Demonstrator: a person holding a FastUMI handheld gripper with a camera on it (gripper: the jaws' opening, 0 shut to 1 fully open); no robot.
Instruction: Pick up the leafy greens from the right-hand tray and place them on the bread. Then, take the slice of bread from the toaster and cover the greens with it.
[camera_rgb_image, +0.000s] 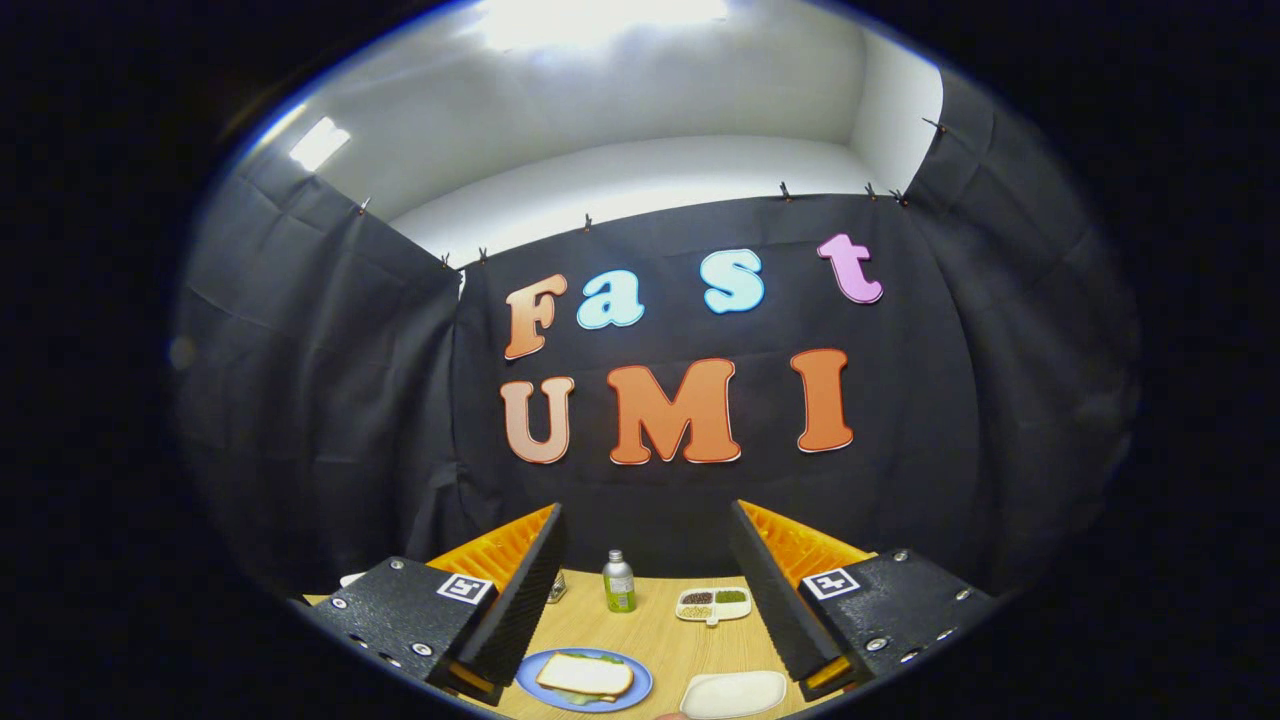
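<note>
A slice of bread (585, 675) lies on a blue plate (634, 694) on the wooden table, low between my fingers and nearer the left one. Edges of leafy greens (606, 656) peek out from under that slice. A white tray (733, 693) sits to the right of the plate, by the right finger, with nothing visible in it. My gripper (647, 515) is open, held above the table, its fingers wide apart with nothing between them. A small metallic object (556, 588) shows beside the left finger; I cannot tell what it is.
A small green-labelled bottle (619, 582) stands upright at the back of the table (660, 630). To its right lies a white divided dish (713, 603) with dark and green fillings. Black cloth walls close the booth behind and at both sides.
</note>
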